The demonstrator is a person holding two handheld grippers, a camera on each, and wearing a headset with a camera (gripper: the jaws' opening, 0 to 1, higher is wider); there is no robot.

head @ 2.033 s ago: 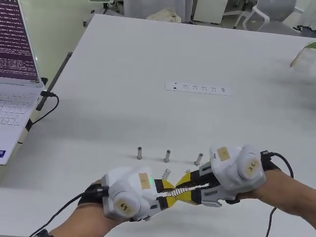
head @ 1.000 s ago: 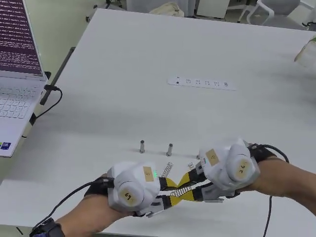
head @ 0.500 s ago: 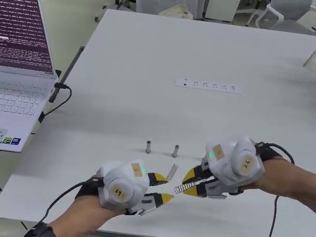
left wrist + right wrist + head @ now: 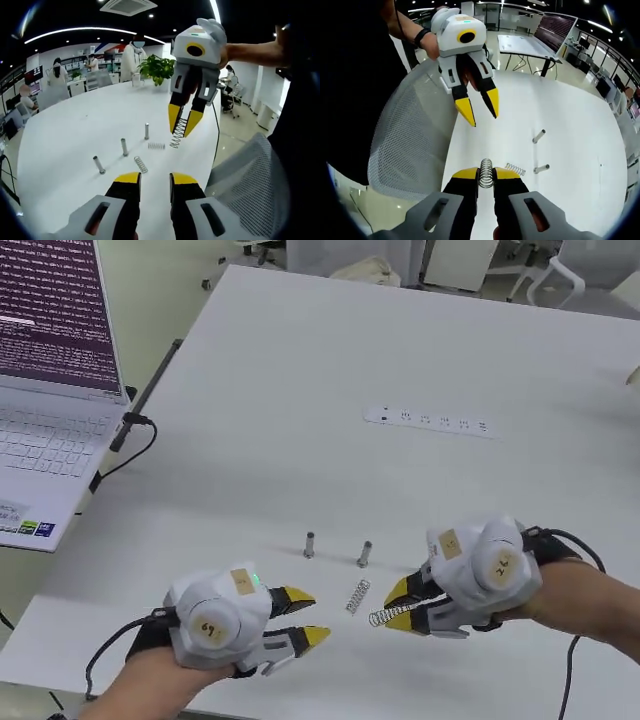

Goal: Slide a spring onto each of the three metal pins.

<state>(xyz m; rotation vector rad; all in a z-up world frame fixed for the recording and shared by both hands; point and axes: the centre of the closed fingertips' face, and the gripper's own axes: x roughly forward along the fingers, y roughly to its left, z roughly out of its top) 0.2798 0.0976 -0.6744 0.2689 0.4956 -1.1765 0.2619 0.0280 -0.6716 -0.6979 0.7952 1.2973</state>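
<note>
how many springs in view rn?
3. First spring clamped in the right gripper; second spring lying near the left gripper; third spring lying beside the pins. None seems hidden.

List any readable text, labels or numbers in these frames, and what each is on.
Nothing can be quoted with confidence.
Laptop screen: lines of pale text on purple, too small to read.
Stickers on the laptop's palm rest: too small to read.
Tags on the left gripper and right gripper: handwritten marks, blurred.
Power strip: no legible marking.

Text on the laptop screen is illegible.
</note>
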